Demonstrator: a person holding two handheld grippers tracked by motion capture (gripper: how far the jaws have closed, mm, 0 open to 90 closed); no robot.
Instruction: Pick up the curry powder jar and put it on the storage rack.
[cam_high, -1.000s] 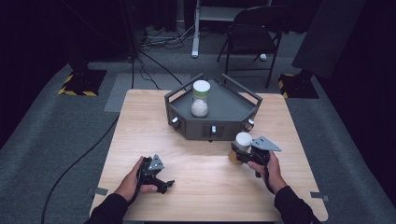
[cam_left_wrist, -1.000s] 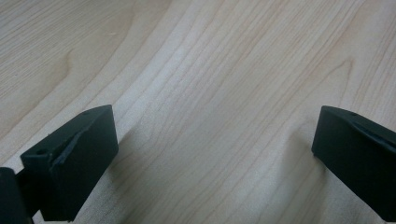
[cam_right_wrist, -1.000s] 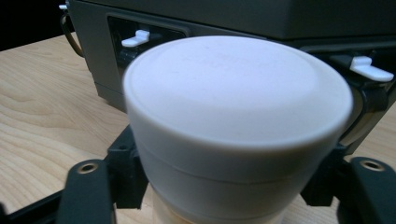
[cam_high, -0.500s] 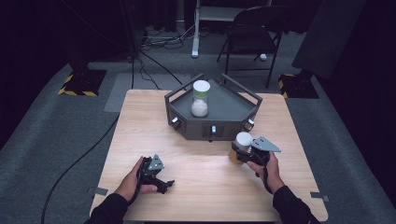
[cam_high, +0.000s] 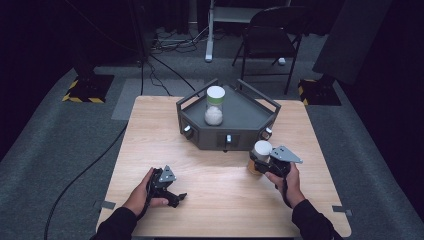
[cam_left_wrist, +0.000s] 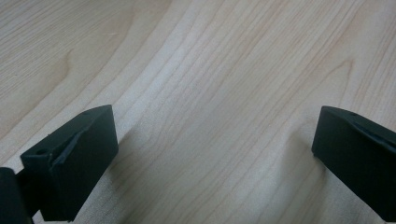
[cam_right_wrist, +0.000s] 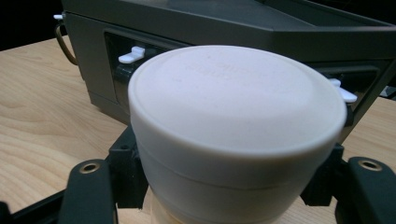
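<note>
A jar with a white lid (cam_high: 261, 149) and pale brown contents stands just off the front right of a dark grey angular box (cam_high: 248, 119). My right gripper (cam_high: 258, 164) is shut on it from the near side. In the right gripper view the white lid (cam_right_wrist: 233, 107) sits between the jaws, which press on the jar's sides below it. A second jar (cam_high: 215, 105), white-lidded with white contents, stands upright on top of the box. My left gripper (cam_high: 176, 192) rests on the table's front left, open. In the left gripper view its jaws stand wide apart over bare wood (cam_left_wrist: 215, 93).
The box has knobs (cam_high: 188, 132) and small white levers (cam_right_wrist: 132, 54) along its front faces and raised rails at its edges. The wooden table (cam_high: 150, 130) ends close behind the box. A folding chair (cam_high: 272, 30) and floor cables lie beyond.
</note>
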